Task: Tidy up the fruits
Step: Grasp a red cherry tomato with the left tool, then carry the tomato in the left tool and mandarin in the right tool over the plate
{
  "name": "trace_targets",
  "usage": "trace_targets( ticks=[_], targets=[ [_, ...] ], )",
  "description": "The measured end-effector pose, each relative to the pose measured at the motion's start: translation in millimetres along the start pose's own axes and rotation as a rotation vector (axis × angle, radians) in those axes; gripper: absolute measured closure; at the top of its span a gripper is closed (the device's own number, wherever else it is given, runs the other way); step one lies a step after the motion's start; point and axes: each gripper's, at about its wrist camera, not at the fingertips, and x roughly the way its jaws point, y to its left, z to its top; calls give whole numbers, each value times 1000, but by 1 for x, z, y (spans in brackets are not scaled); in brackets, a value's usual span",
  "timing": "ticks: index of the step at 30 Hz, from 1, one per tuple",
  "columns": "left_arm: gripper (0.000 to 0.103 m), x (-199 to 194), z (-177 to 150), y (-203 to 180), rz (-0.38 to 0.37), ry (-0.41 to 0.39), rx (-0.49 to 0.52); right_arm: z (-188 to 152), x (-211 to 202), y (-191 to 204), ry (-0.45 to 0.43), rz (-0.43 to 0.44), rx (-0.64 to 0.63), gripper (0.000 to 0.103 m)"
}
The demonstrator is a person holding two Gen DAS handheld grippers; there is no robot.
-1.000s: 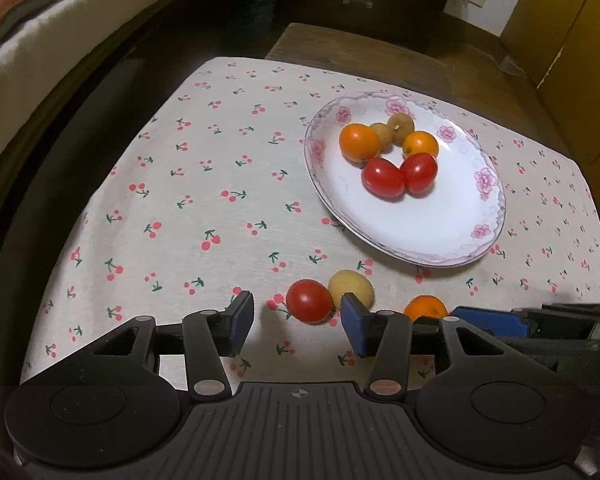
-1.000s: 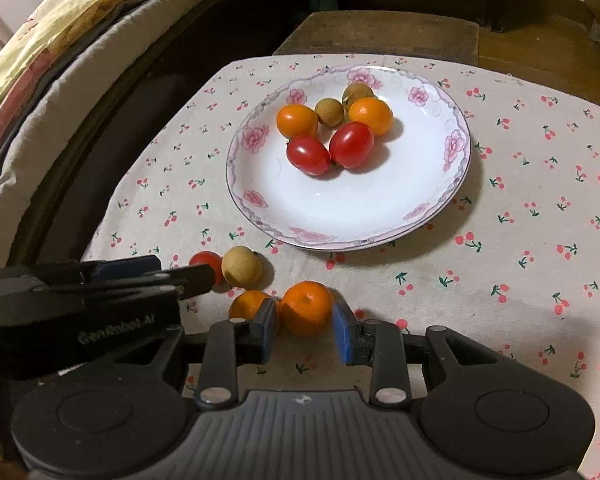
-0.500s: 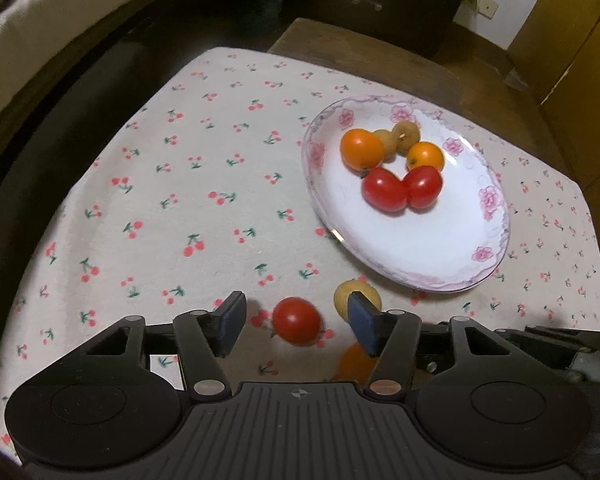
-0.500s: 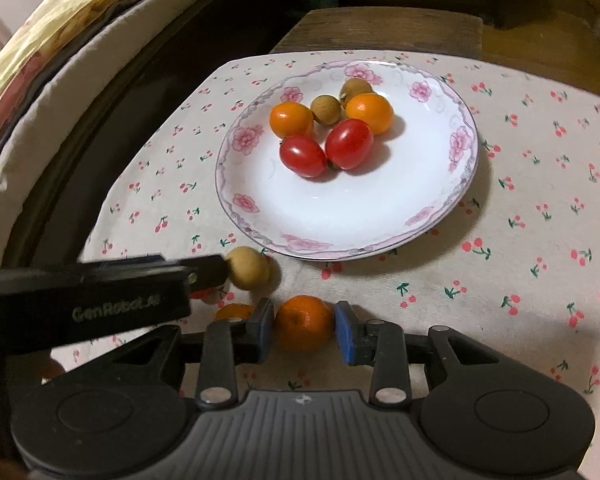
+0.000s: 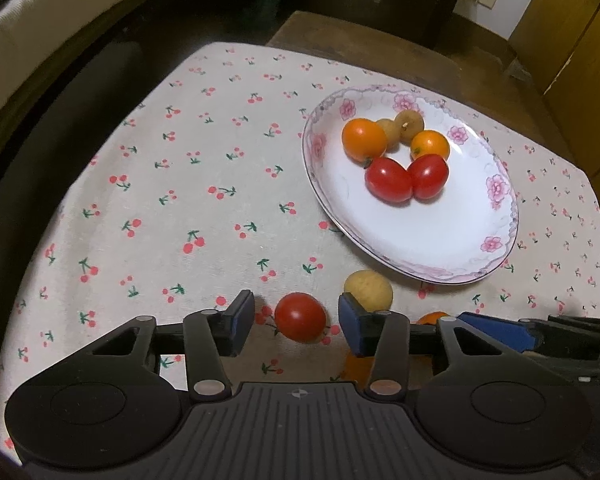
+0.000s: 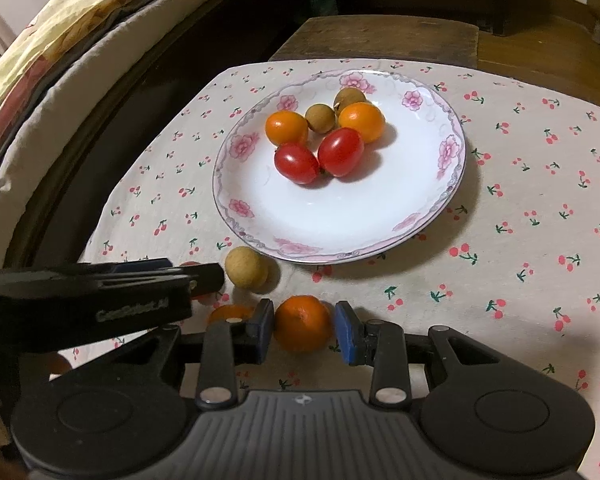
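On a cherry-print tablecloth stands a flowered plate that already holds six fruits bunched toward its far side: two red tomatoes, two oranges and two small brown fruits. They sit there because the plate looks to be the gathering place, and the wide bare part of it nearest the cameras leaves room for more.

Four fruits lie loose on the cloth just off the plate's rim, at about 7 o'clock from it in the right wrist view, so each gripper comes down steeply over this cluster.

The left gripper straddles a red tomato. Its jaws are closing, with the tomato between them, but a gap shows on both sides, so the pads do not press on it yet. A pale brown fruit lies at 1 o'clock from that tomato, right behind the gripper's right finger; I judge the finger could nudge it as the jaws come in.

The right gripper has its blue pads against both sides of an orange, a narrow grip that looks ready for lifting. A second orange lies at 9 o'clock from it, just outside the left pad, and is partly hidden by it.

The two grippers work side by side, the left one crossing the right camera's view at 9 o'clock, so both hands can carry a fruit to the plate at once.
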Motion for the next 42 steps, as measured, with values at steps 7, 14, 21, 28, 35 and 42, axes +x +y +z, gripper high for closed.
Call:
trace_targets(
  ticks=[7, 14, 21, 28, 35, 42],
  targets=[
    [60, 6, 1, -1, 24, -21, 12, -1, 6, 0, 6, -1, -2, 69],
    [67, 2, -7, -7, 24, -12, 67, 3, 6, 1, -5, -12, -16, 69],
    [67, -2, -13, -10, 15, -3, 79, -2, 1, 3, -4, -19, -37, 69],
    [67, -7, -15, -11, -1, -2, 79, 1, -12, 0, -26, -18, -28, 72],
    [67, -9, -17, -8, -8, 8, 75, 0, -5, 5, 8, -22, -48, 71],
    [68, -3, -15, -7, -2, 12, 72, 2, 7, 3, 17, -8, -46, 71]
  ],
)
